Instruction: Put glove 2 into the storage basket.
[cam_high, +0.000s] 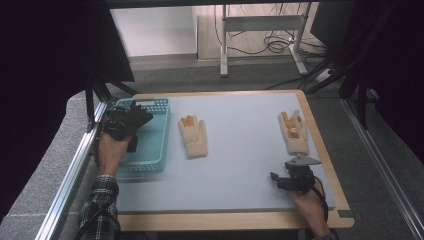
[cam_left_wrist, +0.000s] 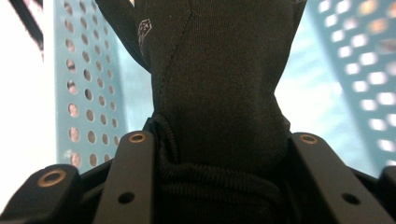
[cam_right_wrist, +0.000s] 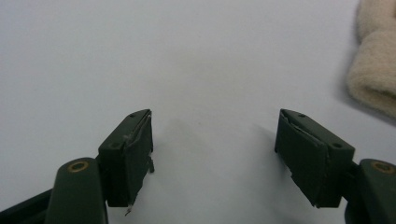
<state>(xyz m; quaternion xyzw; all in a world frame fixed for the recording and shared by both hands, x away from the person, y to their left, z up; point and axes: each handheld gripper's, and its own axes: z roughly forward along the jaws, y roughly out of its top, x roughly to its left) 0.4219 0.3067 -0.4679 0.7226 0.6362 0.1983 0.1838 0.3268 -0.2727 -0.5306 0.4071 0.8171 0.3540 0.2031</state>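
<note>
A black glove (cam_high: 136, 120) hangs over the teal basket (cam_high: 161, 106) at the table's left, and my left gripper (cam_high: 120, 123) is shut on it. In the left gripper view the black glove (cam_left_wrist: 215, 79) is pinched at its cuff between the jaws of the left gripper (cam_left_wrist: 219, 140), with the basket's perforated wall (cam_left_wrist: 84, 93) behind. Two cream gloves lie flat on the table: one (cam_high: 194, 136) just right of the basket, one (cam_high: 293, 131) near the right edge. My right gripper (cam_high: 282, 179) is open at the front right, and the right gripper (cam_right_wrist: 215, 135) holds nothing. The cream glove's cuff (cam_right_wrist: 376, 70) lies to its upper right.
The pale blue mat (cam_high: 240, 165) covers a wooden table (cam_high: 225, 220). Metal rails run along both sides of the table. Beyond the far edge are a desk frame (cam_high: 260, 30) and cables on the floor.
</note>
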